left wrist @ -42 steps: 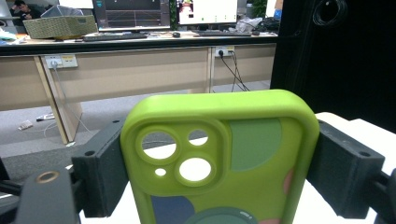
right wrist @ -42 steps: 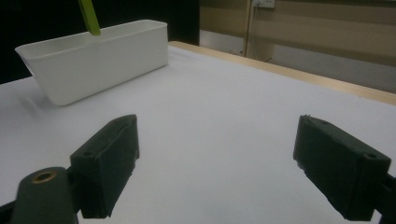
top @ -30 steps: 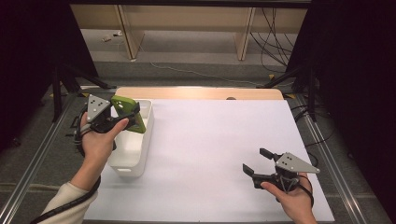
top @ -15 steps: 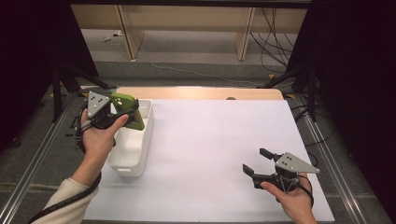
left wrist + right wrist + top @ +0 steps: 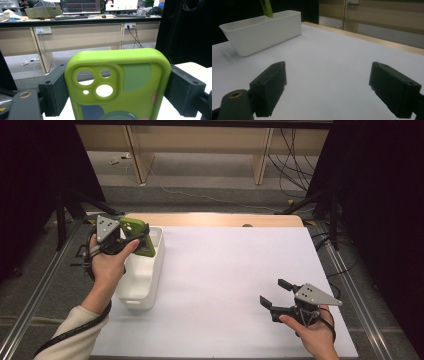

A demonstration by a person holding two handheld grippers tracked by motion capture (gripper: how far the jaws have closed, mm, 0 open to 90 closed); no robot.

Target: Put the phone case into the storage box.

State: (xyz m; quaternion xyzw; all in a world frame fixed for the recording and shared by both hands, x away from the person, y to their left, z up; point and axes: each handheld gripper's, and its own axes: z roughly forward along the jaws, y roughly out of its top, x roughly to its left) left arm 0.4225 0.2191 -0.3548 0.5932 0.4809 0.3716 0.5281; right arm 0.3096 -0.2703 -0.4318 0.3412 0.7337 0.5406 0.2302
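**Green phone case held over the white bin: where the grip could fail**

The lime-green soft-plastic phone case (image 5: 117, 85), with round camera cut-outs and muted colour patches on its back, is clamped across its width between the two black jaws of the left gripper (image 5: 131, 239). It hangs in the air above the far end of the white rectangular plastic bin (image 5: 142, 270), which stands at the left edge of the white worktop (image 5: 225, 280), towards its far left corner.

The main risk, as I judge it, is the hold itself. The jaws press on the case's rounded, flexible side walls, and an empty case can bow inward under pressure, so it could squirm or pop out sideways. If it slips now, it may strike the bin's rim and tumble onto the worktop or over the left edge to the floor instead of landing inside.

A second risk is a tilted release: dropped corner-first, the case could end up propped against the bin wall.

The right gripper (image 5: 274, 296) rests near the worktop's near right corner, well apart from the bin, its jaws spread with nothing between them; it looks unlikely to interfere.
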